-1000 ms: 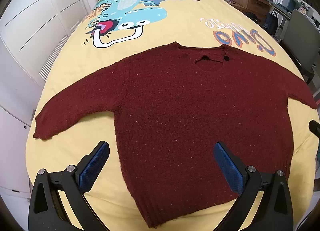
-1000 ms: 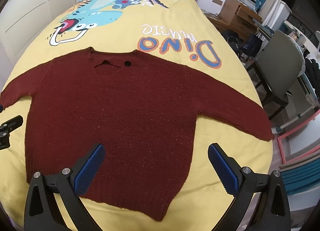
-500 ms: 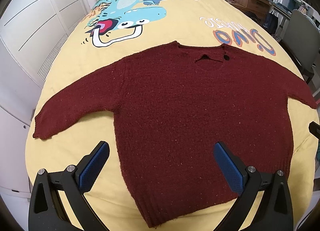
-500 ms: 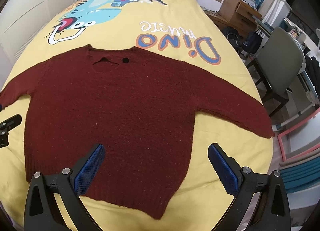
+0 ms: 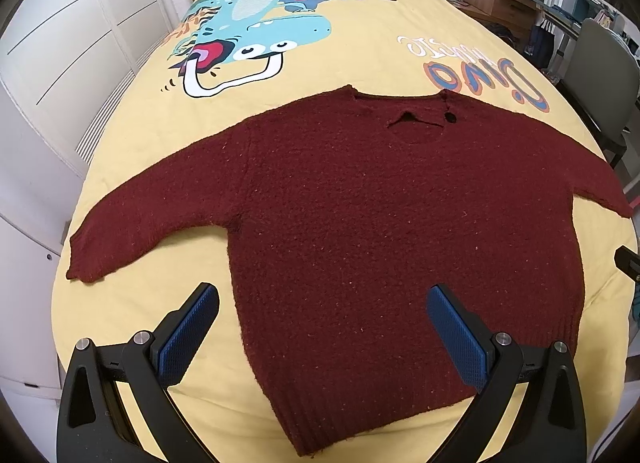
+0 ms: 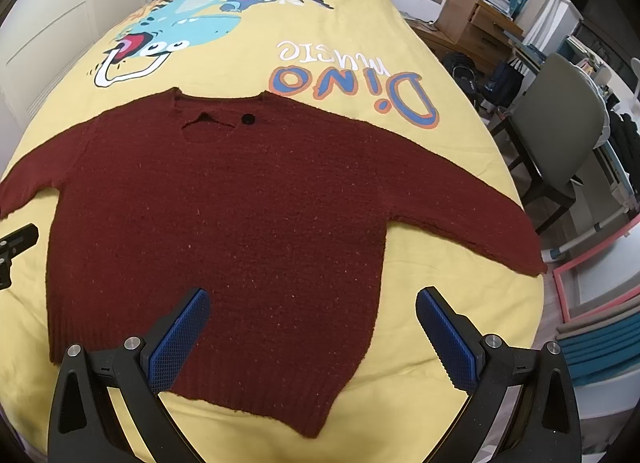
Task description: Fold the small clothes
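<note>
Sweater: your dark red sweater lies flat and face up on the bed, both sleeves spread out, collar at 12 o'clock, hem at 6 o'clock.
Left gripper: your left gripper is spread wide, holding nothing, above the hem corner at 7 o'clock of the sweater.
Right gripper: your right gripper is equally wide, nothing between its blue pads, above the hem corner at 5 o'clock.
Bed cover: yellow, dinosaur print at 12 o'clock.
</note>
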A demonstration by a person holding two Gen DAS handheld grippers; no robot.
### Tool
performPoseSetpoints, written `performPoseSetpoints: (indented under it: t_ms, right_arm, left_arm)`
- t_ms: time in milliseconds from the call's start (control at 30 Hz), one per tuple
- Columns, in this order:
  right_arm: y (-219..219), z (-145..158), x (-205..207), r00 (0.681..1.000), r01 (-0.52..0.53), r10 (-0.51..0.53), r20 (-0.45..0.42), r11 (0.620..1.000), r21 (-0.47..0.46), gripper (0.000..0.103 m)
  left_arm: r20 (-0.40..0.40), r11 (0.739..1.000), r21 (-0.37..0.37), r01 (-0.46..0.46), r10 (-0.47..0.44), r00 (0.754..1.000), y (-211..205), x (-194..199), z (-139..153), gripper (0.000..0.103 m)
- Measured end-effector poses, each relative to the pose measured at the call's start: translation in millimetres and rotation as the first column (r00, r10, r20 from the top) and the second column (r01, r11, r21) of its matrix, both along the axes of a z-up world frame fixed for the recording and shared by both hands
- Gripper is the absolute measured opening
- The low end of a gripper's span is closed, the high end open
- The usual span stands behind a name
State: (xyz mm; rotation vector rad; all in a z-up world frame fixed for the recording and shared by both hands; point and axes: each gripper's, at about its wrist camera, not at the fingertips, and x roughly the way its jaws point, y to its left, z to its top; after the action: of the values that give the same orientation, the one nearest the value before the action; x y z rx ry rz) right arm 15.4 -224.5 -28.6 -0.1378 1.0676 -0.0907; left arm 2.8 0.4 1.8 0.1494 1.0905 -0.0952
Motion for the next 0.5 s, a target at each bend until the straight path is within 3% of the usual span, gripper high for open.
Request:
performPoseSetpoints:
  t_ms: [500]
  right_arm:
    - [2.4, 0.0, -1.1, 1.000, -0.008, 0.008, -0.002, 1.000, -0.001, 0.102]
  left_arm:
    - [-0.007, 1.000, 0.000, 0.003, -0.003, 1.000, 1.0, 0.4, -0.7, 0.102]
